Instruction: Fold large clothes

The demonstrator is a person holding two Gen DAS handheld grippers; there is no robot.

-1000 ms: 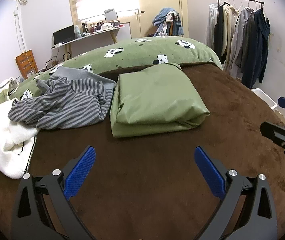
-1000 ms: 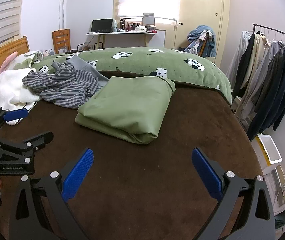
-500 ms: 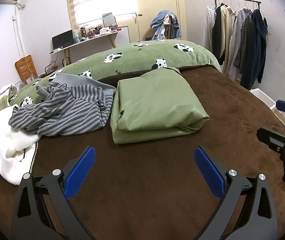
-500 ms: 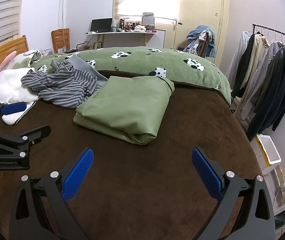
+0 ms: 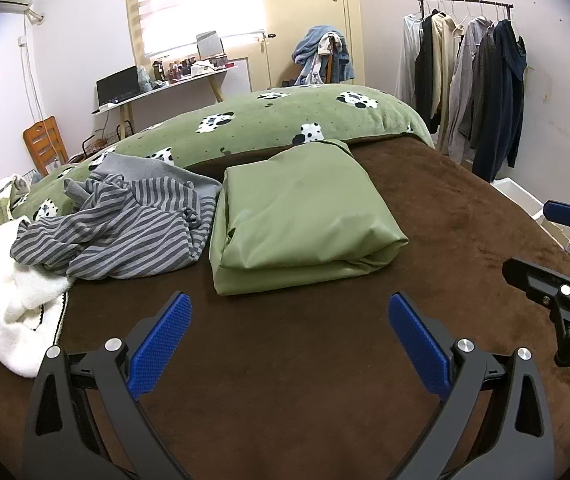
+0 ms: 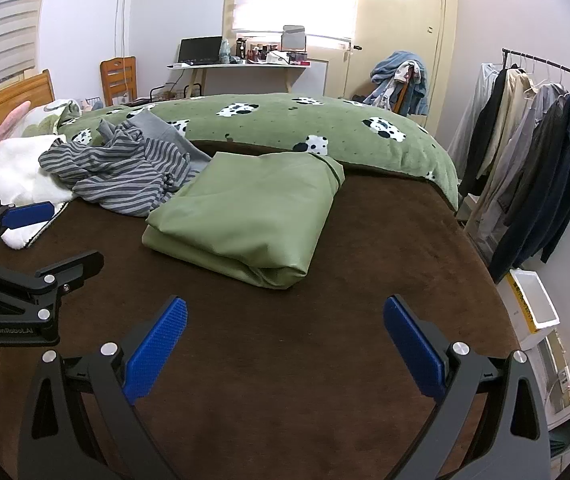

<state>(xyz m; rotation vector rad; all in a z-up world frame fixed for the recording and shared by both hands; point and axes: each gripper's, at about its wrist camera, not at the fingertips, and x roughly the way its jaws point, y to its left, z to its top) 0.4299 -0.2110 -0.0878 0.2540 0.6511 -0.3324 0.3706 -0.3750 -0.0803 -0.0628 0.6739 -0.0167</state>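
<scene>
Hovering over one brown blanket point(image 5: 325, 360), two grippers, left gripper point(image 5: 289, 340) and right gripper point(image 6: 283, 340), hold their fingers wide with nothing between them. Beyond lies one folded green garment point(image 5: 301, 216); left of it, one crumpled striped garment point(image 5: 125, 232) touching one white towel point(image 5: 1, 300).

clothes rack point(image 5: 465, 0) standing at right wall | desk point(image 6: 241, 66) sitting under window | wooden chair point(image 6: 119, 80) standing beside desk | white bin point(image 6: 535, 310) lying on floor

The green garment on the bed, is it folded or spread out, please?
Folded: the green garment lies as a compact rectangle with stacked layers showing at its near edge.
</scene>
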